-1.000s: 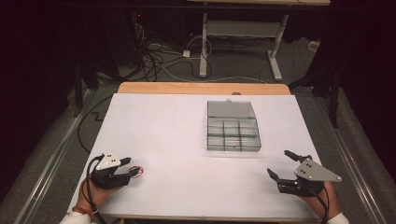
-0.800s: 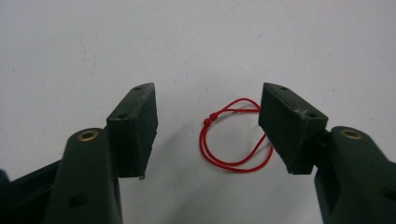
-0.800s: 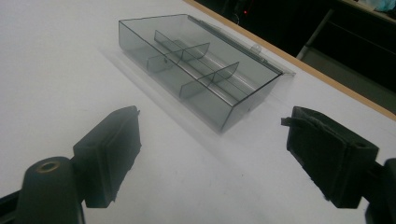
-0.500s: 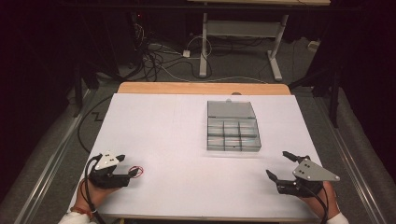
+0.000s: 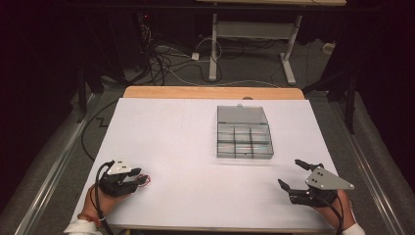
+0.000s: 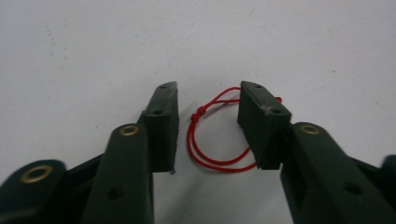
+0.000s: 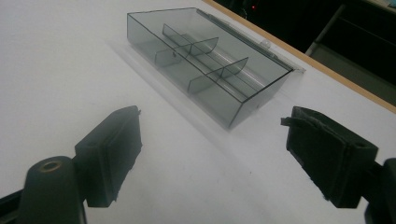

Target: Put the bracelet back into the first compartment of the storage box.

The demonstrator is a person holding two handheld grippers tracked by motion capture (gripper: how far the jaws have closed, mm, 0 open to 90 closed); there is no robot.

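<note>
Red string (image 6: 212,140), knotted into a small loop, lies flat on the white table (image 5: 186,142) between the jaws of the left gripper (image 6: 208,126). The jaws have just been closing and now stand partly apart; the string's loop sits in the gap, its far side passing under or behind the jaw on the right of the left gripper view, and whether that pad touches it cannot be told. The other jaw stands clear of the string. In the high view the string (image 5: 145,179) shows just beside the left gripper's (image 5: 136,179) tips, well apart from the clear compartment box (image 5: 243,133), which stands open farther back on the table. The right gripper (image 7: 212,154) hovers with its jaws wide apart, nothing between them, the compartment box (image 7: 205,65) beyond its tips.
</note>
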